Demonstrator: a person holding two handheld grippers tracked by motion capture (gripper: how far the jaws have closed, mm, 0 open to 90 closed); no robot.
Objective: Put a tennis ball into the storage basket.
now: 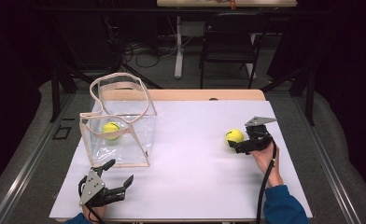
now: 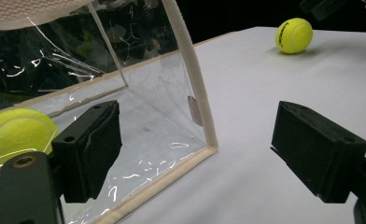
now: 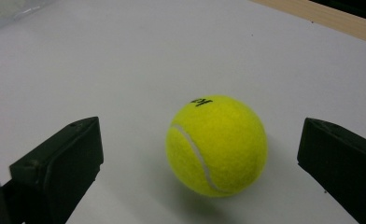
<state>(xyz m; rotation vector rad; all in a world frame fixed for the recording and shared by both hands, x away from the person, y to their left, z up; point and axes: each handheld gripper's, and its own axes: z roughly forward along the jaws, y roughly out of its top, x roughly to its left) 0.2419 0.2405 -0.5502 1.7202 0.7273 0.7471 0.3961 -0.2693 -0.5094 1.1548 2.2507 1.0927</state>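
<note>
1. Right claw (image 1: pixel 234 145) sits in the high view just right of the loose tennis ball (image 1: pixel 235 136), jaws apart and not yet touching it. That ball lies on the white surface (image 1: pixel 195 158), well to the right of the clear bag (image 1: pixel 118 123). A second ball (image 1: pixel 111 130) already rests inside the bag, so one ball looks stowed and one is left. The left claw (image 1: pixel 120 175) hovers just in front of the bag's near edge, jaws spread, holding nothing.

2. In the left gripper view, the left claw (image 2: pixel 195 154) stands wide apart around the bag's near corner seam (image 2: pixel 202 116), one jaw in front of the clear wall, without pinching it. The stowed ball (image 2: pixel 17 133) shows through the plastic; the loose ball (image 2: pixel 293 35) lies far beyond the bag.

3. In the right gripper view, the right claw (image 3: pixel 200 163) is spread wide with the loose ball (image 3: pixel 217 145) between its jaws, a gap on each side. Judged from this, the grasp is lined up but not made; closing, carrying the ball to the bag and dropping it in remain.
</note>
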